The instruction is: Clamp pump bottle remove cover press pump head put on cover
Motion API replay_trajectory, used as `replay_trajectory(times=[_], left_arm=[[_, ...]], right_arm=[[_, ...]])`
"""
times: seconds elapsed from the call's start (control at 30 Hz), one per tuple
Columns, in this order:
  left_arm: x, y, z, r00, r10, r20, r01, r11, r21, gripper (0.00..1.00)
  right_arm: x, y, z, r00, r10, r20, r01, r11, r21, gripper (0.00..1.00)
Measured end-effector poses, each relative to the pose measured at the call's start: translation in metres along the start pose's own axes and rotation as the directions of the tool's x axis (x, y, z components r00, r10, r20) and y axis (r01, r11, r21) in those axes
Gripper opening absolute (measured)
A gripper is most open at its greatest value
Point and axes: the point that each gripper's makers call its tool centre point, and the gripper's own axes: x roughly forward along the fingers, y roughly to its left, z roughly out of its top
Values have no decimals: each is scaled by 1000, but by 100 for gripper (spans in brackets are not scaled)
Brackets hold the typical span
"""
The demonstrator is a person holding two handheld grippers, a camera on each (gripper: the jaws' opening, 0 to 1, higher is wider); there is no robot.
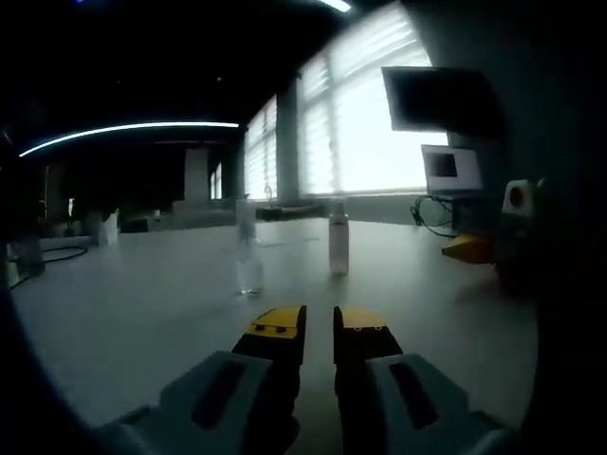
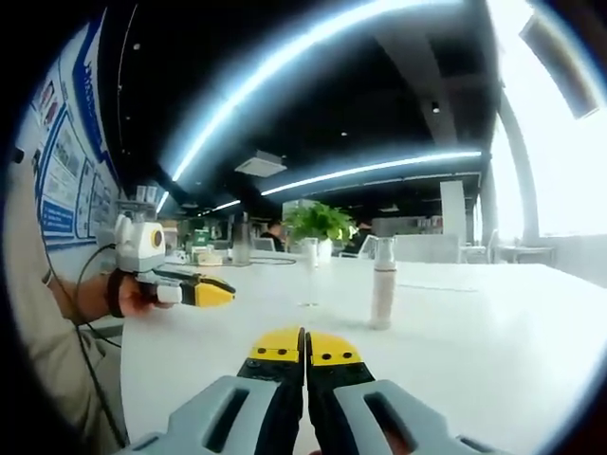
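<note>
Both grippers sit low over the white table [image 2: 493,322], neither holding anything. My left gripper [image 1: 319,322] has its jaws nearly together with a narrow gap; my right gripper [image 2: 304,346] has its jaws pressed tip to tip.

The pump bottle [image 2: 383,284] stands upright mid-table, ahead of both grippers and apart from them; in the left gripper view it is at [image 1: 339,244]. Its clear cover [image 2: 384,248] is still on top. A second clear object [image 1: 248,256] stands near the bottle; too blurred to identify.

Handling guess: slim, tall, light plastic, smooth sides, so tippy and slippery. I'd clamp the lower body square-on with one gripper and keep it pinned to the table. The cover looks thin and small, so pinch it lightly near its base and pull straight along the bottle's axis.

The left gripper also shows at the left in the right gripper view [image 2: 204,292].
</note>
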Motion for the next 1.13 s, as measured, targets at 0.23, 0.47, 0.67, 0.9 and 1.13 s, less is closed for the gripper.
replay_trajectory(times=[0.23,0.47,0.67,0.9,1.13], left_arm=[[0,-1,0,1000,-1,1,1,1000,12,4],[1,-1,-2,1000,3,-9,-3,1000,30,4],[1,0,-2,1000,4,-7,-4,1000,31,4],[1,-1,-1,1000,3,-5,-3,999,32,4],[1,0,-2,1000,6,-10,-6,999,35,4]], right_arm=[[0,-2,0,1000,-10,3,10,1000,11,0],[0,-2,0,1000,-7,1,7,1000,8,0],[0,-2,-1,1000,-9,-1,9,1000,5,0],[0,-1,-1,1000,-9,-3,9,1000,2,0],[0,-3,-1,1000,-12,-5,12,1000,-2,0]])
